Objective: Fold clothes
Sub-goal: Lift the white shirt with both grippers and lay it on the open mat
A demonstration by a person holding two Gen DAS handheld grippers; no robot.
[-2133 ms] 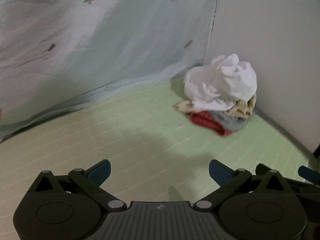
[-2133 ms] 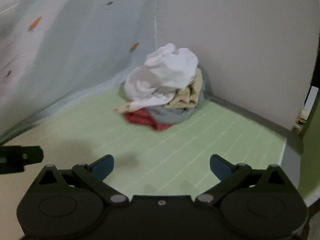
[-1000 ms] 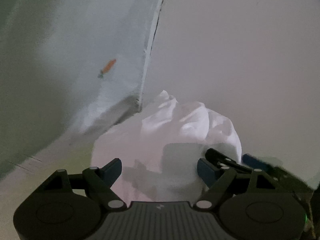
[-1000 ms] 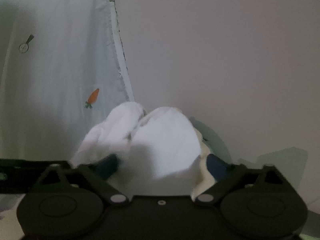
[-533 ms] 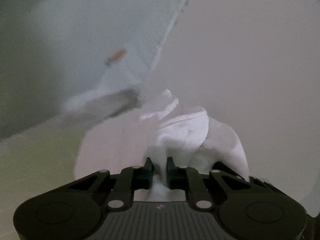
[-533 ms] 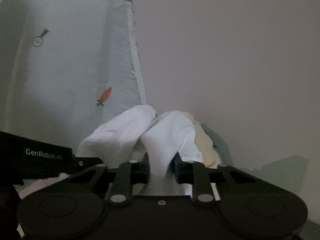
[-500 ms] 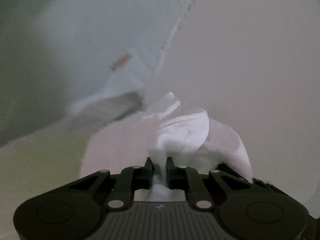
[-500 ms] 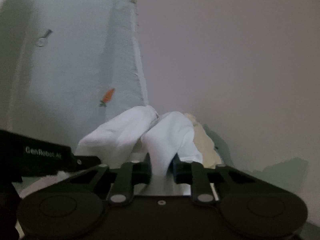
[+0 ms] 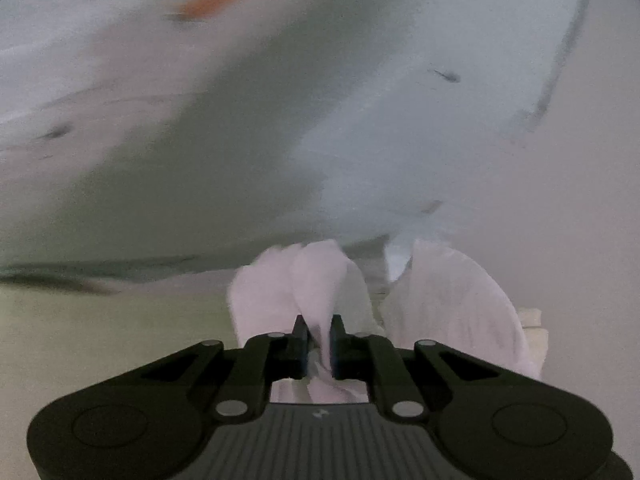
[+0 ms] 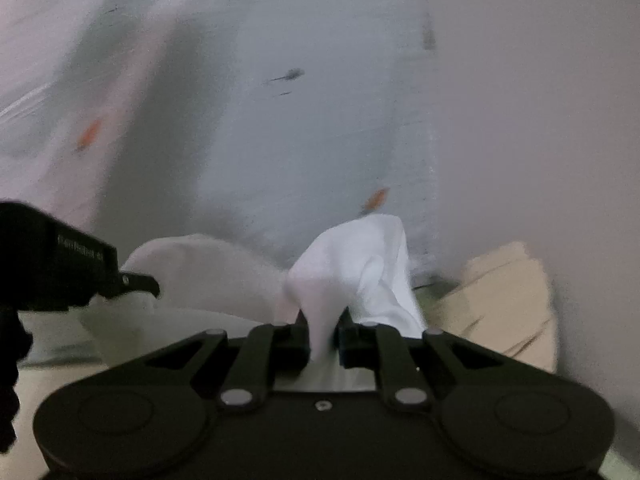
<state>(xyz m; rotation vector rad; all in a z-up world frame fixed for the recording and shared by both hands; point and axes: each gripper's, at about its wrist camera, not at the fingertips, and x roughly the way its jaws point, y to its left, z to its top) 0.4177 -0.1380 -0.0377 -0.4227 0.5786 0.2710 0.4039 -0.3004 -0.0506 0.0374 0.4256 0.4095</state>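
The left gripper (image 9: 319,330), low in the middle of its own view, has its black jaws pinched on a fold of the crumpled white cloth garment (image 9: 320,280), and the fabric bulges up and fans out above the fingertips. The right gripper (image 10: 323,330), likewise at bottom centre of its view, is clamped on another bunch of the same white garment (image 10: 360,260), a narrow strip running down between its jaws. Both pairs of jaws have just been closing, with cloth between them. In the right wrist view the left gripper (image 10: 138,282) shows as a black body at the left edge, its tip in the white fabric. A beige folded cloth (image 10: 508,300) lies at lower right, just beside the garment. Behind, blurred, hangs a pale blue sheet printed with orange carrots (image 10: 300,140), next to a plain white wall (image 10: 540,100). A pale green surface (image 9: 100,328) fills the lower left of the left view.
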